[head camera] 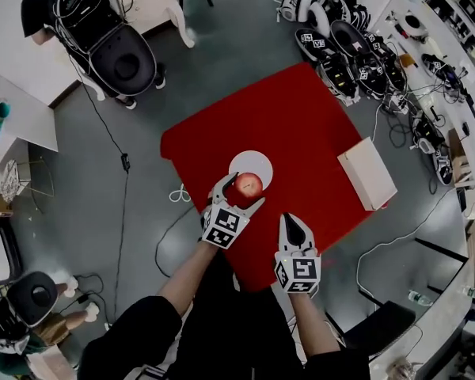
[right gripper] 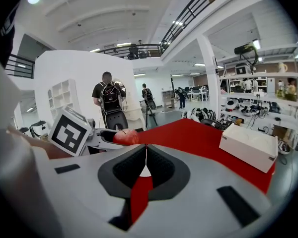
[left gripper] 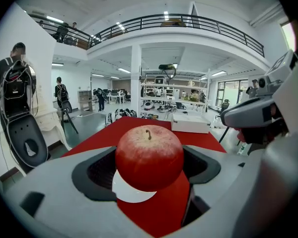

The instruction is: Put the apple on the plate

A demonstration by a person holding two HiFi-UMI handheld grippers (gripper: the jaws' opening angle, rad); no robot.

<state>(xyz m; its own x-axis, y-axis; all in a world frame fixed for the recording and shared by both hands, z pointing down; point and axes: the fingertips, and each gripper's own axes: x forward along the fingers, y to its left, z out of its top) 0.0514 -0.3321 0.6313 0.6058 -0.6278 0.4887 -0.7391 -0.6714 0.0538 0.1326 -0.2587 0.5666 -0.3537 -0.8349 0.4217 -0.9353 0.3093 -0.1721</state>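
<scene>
Left hand-held gripper (head camera: 243,191) is clamped on the apple (head camera: 248,184), one jaw on each flank at its widest part, stem up. It's over the near rim of the white plate (head camera: 251,161), around the middle of the red counter (head camera: 301,109); touching or just above, can't tell. Firm, round, waxy skin, so it'll likely roll or slip if pinched off-centre, and it bruises: a gentle squeeze across the middle looks right. Right hand-held gripper (head camera: 291,223) hangs by the near edge, jaws together, empty

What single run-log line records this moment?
left claw: shut on apple, above plate | right claw: shut, empty | apple: not yet released
</scene>
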